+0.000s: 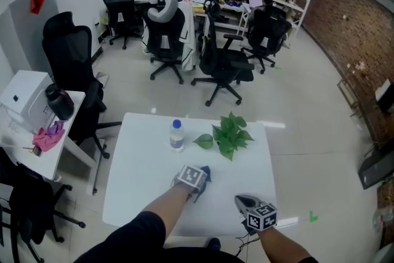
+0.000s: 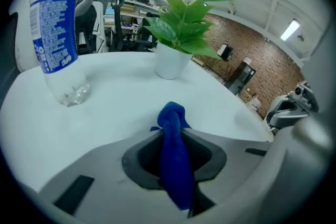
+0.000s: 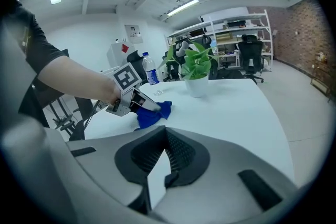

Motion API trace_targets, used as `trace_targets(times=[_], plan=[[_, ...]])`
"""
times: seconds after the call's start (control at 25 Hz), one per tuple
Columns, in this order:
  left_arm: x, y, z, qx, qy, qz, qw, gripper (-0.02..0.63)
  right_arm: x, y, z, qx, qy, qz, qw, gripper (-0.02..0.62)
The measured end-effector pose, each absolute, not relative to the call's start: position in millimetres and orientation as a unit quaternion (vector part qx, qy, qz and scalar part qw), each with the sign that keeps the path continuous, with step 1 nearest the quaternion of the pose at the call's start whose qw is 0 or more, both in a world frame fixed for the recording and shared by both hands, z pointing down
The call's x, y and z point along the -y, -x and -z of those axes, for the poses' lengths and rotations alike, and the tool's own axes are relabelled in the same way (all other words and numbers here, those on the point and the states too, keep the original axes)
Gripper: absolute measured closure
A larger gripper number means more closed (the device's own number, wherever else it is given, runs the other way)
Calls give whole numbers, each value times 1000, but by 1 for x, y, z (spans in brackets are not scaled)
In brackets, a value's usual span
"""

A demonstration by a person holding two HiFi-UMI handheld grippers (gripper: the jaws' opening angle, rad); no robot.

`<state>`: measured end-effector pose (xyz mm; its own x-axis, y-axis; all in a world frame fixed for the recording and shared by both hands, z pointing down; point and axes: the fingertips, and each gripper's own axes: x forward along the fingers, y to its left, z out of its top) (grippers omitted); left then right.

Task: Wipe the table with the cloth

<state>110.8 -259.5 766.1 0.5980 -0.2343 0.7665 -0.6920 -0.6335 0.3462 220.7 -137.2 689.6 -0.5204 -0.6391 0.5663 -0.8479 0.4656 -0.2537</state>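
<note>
A blue cloth (image 2: 174,157) is pinched between the jaws of my left gripper (image 2: 176,131), its bunched end sticking out over the white table (image 2: 110,110). In the head view the left gripper (image 1: 199,180) sits low over the table's middle front, with the cloth (image 1: 205,172) at its tip. From the right gripper view, the cloth (image 3: 153,112) rests on the tabletop under the left gripper (image 3: 137,103). My right gripper (image 1: 244,201) hovers at the table's front right, apart from the cloth; its jaws (image 3: 166,136) are shut with nothing between them.
A clear water bottle (image 1: 176,134) with a blue label stands behind the left gripper. A potted green plant (image 1: 231,132) stands to its right. Office chairs (image 1: 221,64) stand on the floor beyond the table, and a side desk (image 1: 37,151) at the left.
</note>
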Motion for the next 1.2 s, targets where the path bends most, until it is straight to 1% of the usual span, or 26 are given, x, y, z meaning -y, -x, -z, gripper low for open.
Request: trace_targets(times=[0.16, 0.44, 0.56, 0.6, 0.72, 0.84, 1.0, 1.2], plan=[[266, -94, -763, 275, -834, -344, 334, 537, 134, -228, -694, 827, -452, -263, 207, 583], [275, -5, -770, 331, -799, -381, 328, 537, 130, -212, -694, 835, -439, -262, 205, 583], [281, 23, -767, 369, -782, -387, 320, 538, 128, -206, -692, 838, -436, -259, 203, 583], [281, 27, -763, 380, -782, -379, 317, 538, 128, -205, -691, 838, -435, -258, 202, 583], [263, 19, -746, 369, -796, -329, 348, 538, 129, -204, -686, 840, -436, -255, 198, 583], [241, 36, -727, 371, -799, -309, 359, 538, 134, -200, -680, 842, -438, -252, 188, 583], [207, 102, -714, 403, -783, -299, 366, 538, 137, -187, -674, 852, -428, -247, 174, 583], [138, 218, -720, 476, -727, -298, 395, 538, 134, -170, -673, 864, -402, -242, 181, 583]])
